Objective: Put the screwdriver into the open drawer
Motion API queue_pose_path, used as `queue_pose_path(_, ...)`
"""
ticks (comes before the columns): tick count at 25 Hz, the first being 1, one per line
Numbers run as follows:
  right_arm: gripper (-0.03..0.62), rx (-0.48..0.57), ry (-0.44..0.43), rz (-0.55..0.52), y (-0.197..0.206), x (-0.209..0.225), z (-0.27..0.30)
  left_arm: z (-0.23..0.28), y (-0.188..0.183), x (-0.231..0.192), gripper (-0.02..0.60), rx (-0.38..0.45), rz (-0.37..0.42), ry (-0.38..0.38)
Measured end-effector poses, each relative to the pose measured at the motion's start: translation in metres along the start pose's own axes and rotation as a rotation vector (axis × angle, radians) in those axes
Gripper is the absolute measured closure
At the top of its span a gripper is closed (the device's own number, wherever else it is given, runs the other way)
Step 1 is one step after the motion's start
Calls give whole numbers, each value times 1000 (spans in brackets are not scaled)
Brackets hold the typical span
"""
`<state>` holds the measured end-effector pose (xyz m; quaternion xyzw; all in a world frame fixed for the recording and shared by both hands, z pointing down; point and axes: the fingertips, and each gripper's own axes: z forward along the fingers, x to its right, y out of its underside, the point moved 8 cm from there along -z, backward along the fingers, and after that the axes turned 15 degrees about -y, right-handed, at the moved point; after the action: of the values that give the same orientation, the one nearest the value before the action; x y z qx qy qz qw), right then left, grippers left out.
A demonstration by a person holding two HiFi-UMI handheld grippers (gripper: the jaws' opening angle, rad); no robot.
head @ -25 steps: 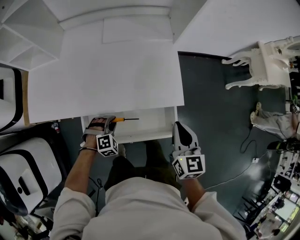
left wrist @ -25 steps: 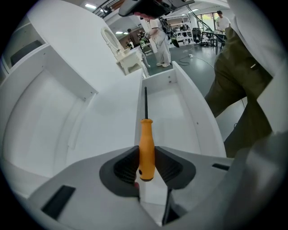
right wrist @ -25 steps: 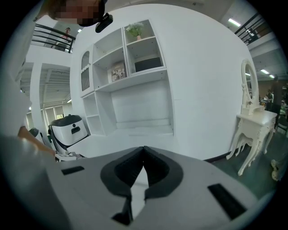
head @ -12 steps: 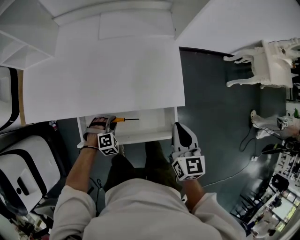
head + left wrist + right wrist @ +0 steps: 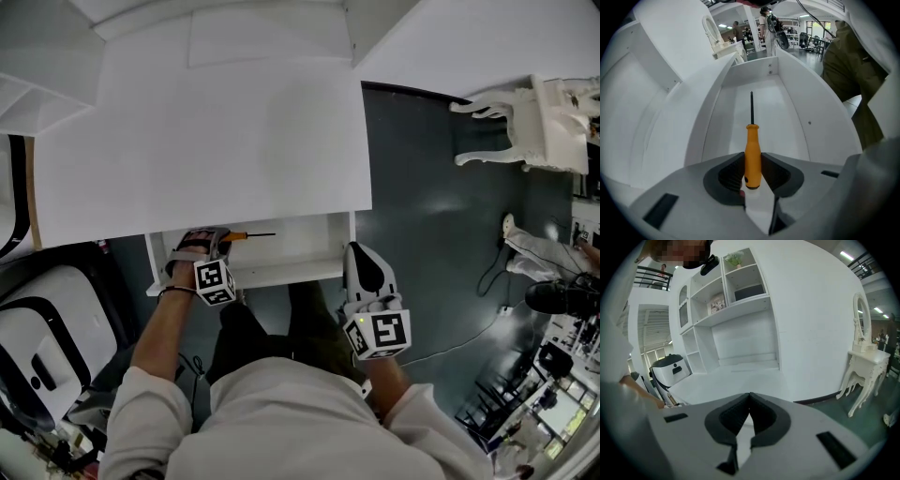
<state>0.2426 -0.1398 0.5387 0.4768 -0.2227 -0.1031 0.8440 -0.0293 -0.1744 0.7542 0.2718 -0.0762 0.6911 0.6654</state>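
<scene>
Fingers [image 5: 730, 174] on screwdriver [image 5: 752, 157], drawer [image 5: 711, 119] below desktop [image 5: 206, 141]

the left gripper [image 5: 752, 161] is pointing steeply down at the end of a bare left forearm [image 5: 155, 323] that is stretching forward. its jaws are clamping the handle of an orange screwdriver [image 5: 752, 150], whose shaft is sticking straight out ahead of them. the right gripper [image 5: 360, 255] is hanging just in front of the body on a sleeved right arm [image 5: 417, 417], pointing forward and a little down, with its jaws pressing together on nothing.
</scene>
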Motion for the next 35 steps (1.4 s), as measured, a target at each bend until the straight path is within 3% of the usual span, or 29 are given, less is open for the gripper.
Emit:
queue_pose_path(13,589,-52,-12,18,15,12,14,28,3,16,471,-29,-6,62)
queue_pose_path(35,589,-42,-14,26,13,23,15,36,-1,20,442,-100,0,136)
